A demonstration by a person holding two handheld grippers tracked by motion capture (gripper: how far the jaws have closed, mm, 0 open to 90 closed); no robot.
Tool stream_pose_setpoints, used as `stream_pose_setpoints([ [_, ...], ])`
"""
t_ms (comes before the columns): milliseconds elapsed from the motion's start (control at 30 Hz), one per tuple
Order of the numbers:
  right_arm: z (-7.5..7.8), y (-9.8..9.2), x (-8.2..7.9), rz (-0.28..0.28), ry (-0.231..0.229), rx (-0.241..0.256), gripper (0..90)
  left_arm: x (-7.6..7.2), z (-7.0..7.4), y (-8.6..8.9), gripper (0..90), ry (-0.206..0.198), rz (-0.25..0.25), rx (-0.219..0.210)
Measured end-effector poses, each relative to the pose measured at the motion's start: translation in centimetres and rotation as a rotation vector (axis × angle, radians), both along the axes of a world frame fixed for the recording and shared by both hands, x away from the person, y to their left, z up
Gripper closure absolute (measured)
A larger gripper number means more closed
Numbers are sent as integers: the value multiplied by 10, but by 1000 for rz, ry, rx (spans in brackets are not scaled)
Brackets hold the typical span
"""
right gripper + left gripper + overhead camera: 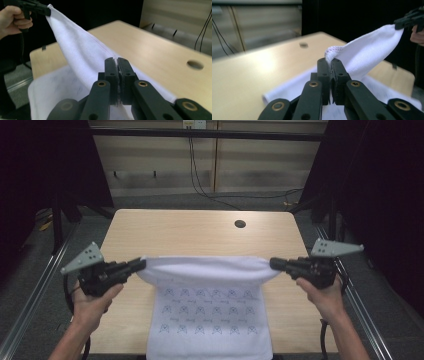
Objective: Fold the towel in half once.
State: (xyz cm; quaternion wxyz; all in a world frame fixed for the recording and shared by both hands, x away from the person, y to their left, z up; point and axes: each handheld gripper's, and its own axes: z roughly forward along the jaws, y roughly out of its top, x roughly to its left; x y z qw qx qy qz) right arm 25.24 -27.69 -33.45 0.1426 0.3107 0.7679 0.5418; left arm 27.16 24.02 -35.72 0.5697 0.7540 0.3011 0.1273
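Towel point(210, 305) — near edge cut off

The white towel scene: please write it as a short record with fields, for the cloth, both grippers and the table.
cloth: white towel with faint blue print, far edge lifted, near part hanging over the table's front edge
left gripper: shut on one far corner
right gripper: shut on the other far corner
table: light wood, round hole near far right

both grippers point(137, 266) point(276, 264) hold towel point(210, 307) above table point(190, 232)
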Motion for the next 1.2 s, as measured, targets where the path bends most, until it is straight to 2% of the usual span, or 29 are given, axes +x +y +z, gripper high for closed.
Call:
stream_pose_setpoints([
  [67, -21, 2, -11, 9, 35, -12, 875, -7, -23, -4, 870, 34, -11, 54],
  [100, -32, 2, -15, 13, 58, -17, 874, -9, -36, -5, 869, 69, -28, 64],
  [167, -55, 4, -22, 21, 101, -41, 874, -16, -59, -8, 869, 107, -36, 99],
  [200, -65, 3, -25, 22, 120, -37, 874, -20, -67, -7, 868, 123, -45, 117],
  [233, -74, 3, -27, 34, 151, -28, 873, -24, -74, -6, 867, 144, -53, 103],
  [300, -84, 4, -33, 49, 172, -69, 870, -32, -83, -2, 866, 159, -61, 104],
  [367, -92, 3, -40, 79, 206, -46, 863, -39, -90, 0, 859, 176, -76, 112],
  [533, -117, 7, -62, 142, 292, -115, 829, -56, -101, -2, 834, 192, -157, 196],
  [600, -125, 8, -71, 171, 316, -127, 823, -62, -103, -3, 829, 210, -195, 202],
  [633, -125, 8, -71, 171, 316, -127, 823, -62, -103, -3, 828, 210, -195, 202],
  [667, -130, 9, -80, 201, 336, -155, 806, -68, -105, -3, 821, 212, -211, 209],
  [733, -131, 9, -86, 223, 350, -170, 783, -74, -109, -4, 820, 224, -235, 216],
  [833, -130, 7, -92, 232, 341, -170, 756, -79, -110, -5, 774, 234, -252, 217],
  [867, -128, 5, -95, 245, 357, -149, 748, -84, -104, -5, 770, 222, -247, 210],
  [933, -127, 3, -97, 262, 357, -146, 746, -87, -100, -2, 740, 215, -255, 184],
  [1033, -127, 2, -99, 256, 355, -138, 730, -89, -99, 2, 722, 223, -273, 170],
  [1067, -126, 1, -99, 279, 359, -117, 727, -90, -99, 4, 709, 226, -278, 167],
  [1100, -126, 1, -99, 279, 359, -117, 727, -90, -99, 4, 700, 226, -278, 167],
  [1133, -124, 1, -94, 241, 345, -124, 724, -89, -99, 5, 668, 242, -312, 168],
  [1167, -124, 1, -94, 241, 345, -124, 724, -89, -99, 5, 654, 242, -312, 168],
  [1200, -122, 1, -84, 192, 319, -107, 717, -86, -99, 4, 641, 237, -275, 179],
])
